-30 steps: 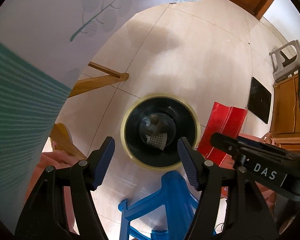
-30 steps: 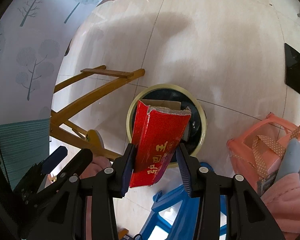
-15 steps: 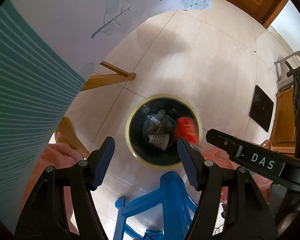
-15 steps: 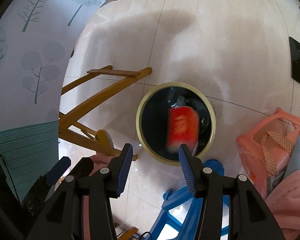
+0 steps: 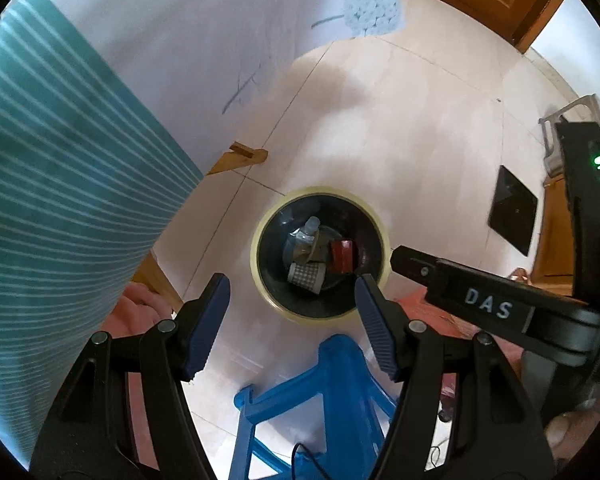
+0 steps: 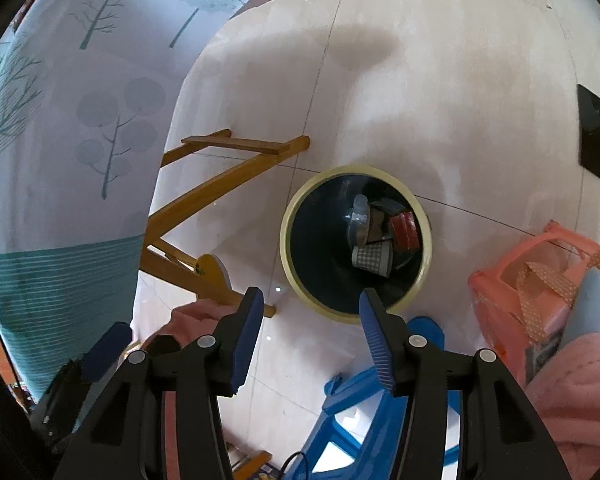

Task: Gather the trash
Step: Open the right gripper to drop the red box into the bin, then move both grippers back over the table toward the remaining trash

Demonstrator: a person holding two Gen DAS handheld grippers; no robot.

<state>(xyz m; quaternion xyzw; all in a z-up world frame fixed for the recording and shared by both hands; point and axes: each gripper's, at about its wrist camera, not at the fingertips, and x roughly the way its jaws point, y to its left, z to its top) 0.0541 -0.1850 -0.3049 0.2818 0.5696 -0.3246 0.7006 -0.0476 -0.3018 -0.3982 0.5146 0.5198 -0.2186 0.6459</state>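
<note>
A round bin with a pale yellow rim [image 5: 260,236] [image 6: 286,240] stands on the tiled floor below both grippers. Inside it lie a red carton [image 5: 342,255] [image 6: 405,231], a checked paper cup [image 5: 306,277] [image 6: 373,260], a clear plastic bottle [image 5: 306,230] [image 6: 358,216] and brown scraps. My left gripper [image 5: 292,320] hangs high over the bin, open and empty. My right gripper [image 6: 310,328] is also above the bin, open with nothing between its fingers. The right gripper's black body, marked DAS [image 5: 488,304], crosses the right side of the left wrist view.
A blue plastic stool [image 5: 324,408] [image 6: 364,420] stands just near of the bin. A wooden frame [image 6: 220,184] lies left of it, under a tablecloth with tree prints [image 6: 100,100]. A pink bag [image 6: 540,276] sits right, a black mat [image 5: 514,208] farther right.
The red carton left the right gripper's jaws and dropped into the bin, where it now rests. Both grippers rose, so the bin looks smaller and farther below.
</note>
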